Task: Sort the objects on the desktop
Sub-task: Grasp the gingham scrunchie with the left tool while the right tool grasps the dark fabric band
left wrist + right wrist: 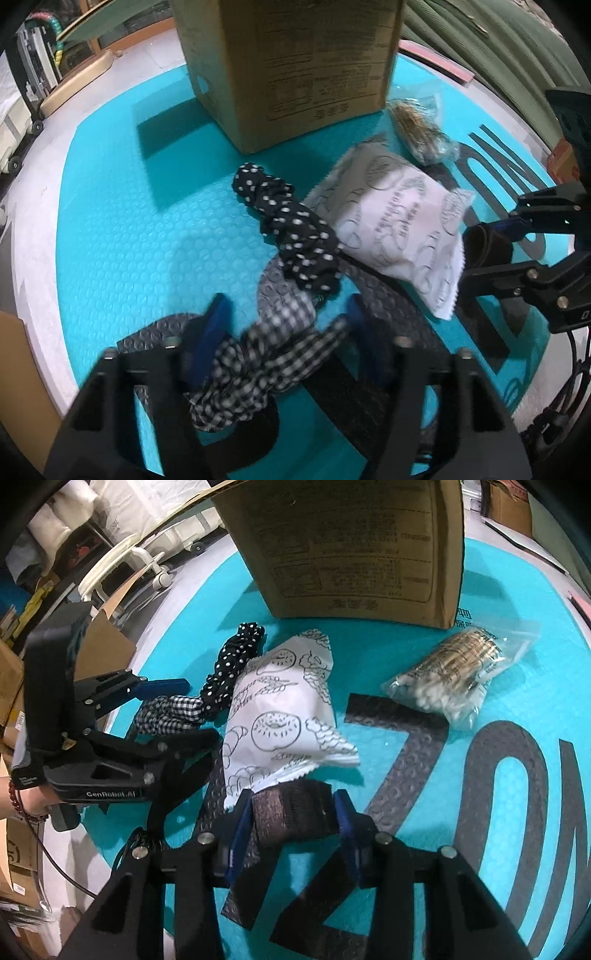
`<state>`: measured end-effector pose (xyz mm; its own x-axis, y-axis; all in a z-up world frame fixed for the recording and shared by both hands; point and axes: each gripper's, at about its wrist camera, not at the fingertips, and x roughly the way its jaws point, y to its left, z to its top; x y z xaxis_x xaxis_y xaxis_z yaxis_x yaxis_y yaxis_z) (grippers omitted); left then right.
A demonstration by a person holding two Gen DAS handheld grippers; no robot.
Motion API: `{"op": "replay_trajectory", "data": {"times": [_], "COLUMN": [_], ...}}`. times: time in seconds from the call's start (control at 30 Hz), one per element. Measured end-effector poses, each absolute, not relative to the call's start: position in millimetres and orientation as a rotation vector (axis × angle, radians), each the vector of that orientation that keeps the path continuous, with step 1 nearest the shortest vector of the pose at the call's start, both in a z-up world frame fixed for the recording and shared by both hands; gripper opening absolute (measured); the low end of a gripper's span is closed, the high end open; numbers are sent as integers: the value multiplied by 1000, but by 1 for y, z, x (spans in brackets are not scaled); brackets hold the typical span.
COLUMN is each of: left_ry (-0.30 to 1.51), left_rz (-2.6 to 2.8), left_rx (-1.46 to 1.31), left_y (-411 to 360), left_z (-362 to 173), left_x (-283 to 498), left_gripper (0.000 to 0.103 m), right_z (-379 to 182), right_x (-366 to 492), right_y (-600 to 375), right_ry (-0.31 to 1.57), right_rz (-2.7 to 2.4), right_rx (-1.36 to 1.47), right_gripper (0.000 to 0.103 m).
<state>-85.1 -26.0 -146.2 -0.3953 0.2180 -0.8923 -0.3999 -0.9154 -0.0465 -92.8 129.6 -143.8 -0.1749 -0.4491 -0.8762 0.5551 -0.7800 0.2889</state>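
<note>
worktop mat (pixel 110 229) is bright teal with dark grey lettering, one scrunchie (pixel 291 229) black with white polka dots, the other (pixel 258 362) black and white gingham, white packet (pixel 280 716) with black line doodles of donuts, plain brown cardboard box (pixel 351 546)
</note>
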Motion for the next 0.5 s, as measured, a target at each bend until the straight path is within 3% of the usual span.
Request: {"op": "replay_trajectory", "data": {"times": [0.07,0.13,0.2,0.37,0.5], "left_ry": [249,240,223,230,242], "left_rz": [2331,2328,2319,2318,2293], "left_rx": [-1464,-1475,-1485,-1482,-1483], "left_y": [-26,-27,-29,-35,-38], "left_z": [-145,-142,-140,-135,-127], "left_x": [-81,-79,-75,-65,-60], "left_gripper": [45,23,19,19,29], "right_z": [-143,-143,-143,-143,-145], "right_x": [-90,-87,-83,-77,-74], "right_y": [129,129,130,132,132], "right_ry": [128,132,139,143,145], "right_rz": [-2003,-1998,-1992,-1976,-1960], "right_rx": [1445,1445,1444,1447,1458], "right_gripper": [44,44,43,43,44]}}
